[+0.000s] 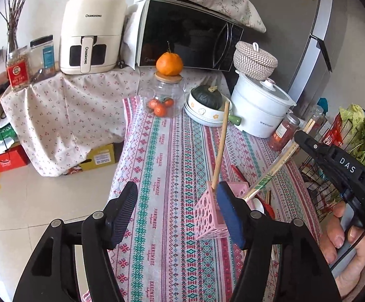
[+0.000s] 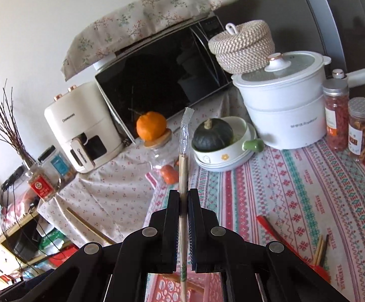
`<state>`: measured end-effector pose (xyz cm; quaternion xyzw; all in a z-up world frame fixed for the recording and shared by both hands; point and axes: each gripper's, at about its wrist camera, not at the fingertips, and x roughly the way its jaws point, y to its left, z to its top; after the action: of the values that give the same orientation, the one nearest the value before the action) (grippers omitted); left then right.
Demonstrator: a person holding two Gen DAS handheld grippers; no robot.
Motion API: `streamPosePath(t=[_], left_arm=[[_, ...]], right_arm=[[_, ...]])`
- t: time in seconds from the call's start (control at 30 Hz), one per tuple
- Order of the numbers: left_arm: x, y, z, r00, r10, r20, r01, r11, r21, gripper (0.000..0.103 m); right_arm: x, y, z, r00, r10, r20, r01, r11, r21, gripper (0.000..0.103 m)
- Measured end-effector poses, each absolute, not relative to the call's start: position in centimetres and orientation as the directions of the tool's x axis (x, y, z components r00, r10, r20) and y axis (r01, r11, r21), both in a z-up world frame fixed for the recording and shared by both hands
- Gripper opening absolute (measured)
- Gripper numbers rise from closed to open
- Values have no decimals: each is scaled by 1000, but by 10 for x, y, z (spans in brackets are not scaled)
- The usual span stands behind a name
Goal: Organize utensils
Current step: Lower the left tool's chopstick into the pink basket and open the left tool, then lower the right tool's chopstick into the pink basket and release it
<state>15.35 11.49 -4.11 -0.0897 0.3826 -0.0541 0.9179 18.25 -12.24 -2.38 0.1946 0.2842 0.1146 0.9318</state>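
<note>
The left gripper [image 1: 180, 214] stands open, a chopstick [image 1: 221, 146] upright in the pink holder [image 1: 209, 216] just beside its right finger. The right gripper [image 2: 183, 201] clamps wrapped chopsticks [image 2: 183, 168] above that holder.

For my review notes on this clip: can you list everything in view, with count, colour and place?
Utensil holder: one, pink, near table edge, a bare chopstick standing in it.
Wrapped chopsticks: one pack, tan, held in right gripper.
Loose utensils: several, red and wooden, on tablecloth right of the holder.
Tablecloth: one, striped pink and teal.
Glass jar: one, clear, an orange on its lid.
Squash: one, dark green, in white bowl.
Pot: one, white, woven basket on lid.
Microwave: one, black, back.
Air fryer: one, cream, back left.
Left gripper: black, open.
Right gripper: black, shut on the chopsticks.
Hand: one, holding the right gripper.
</note>
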Motion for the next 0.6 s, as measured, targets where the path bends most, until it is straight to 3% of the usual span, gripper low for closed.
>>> streamPosePath(t=[0.17,0.43,0.5,0.6], left_arm=[[159,116,-48,676,-177,-715,38,978,-206,68],[156,105,-50,666,-179,-724,63,981,-185,68],[154,100,-50,663,-176,-727,75,983,-170,70],[151,93,-49,662,-182,-727,94,983,-160,73]], right_arm=[[194,-115,-48,755,342,-560,-105,905,412,5],[193,-117,-44,732,373,-570,-120,894,431,13],[189,-123,-38,735,394,-552,-121,877,466,35],[180,-134,-26,750,410,-519,-132,862,490,45]])
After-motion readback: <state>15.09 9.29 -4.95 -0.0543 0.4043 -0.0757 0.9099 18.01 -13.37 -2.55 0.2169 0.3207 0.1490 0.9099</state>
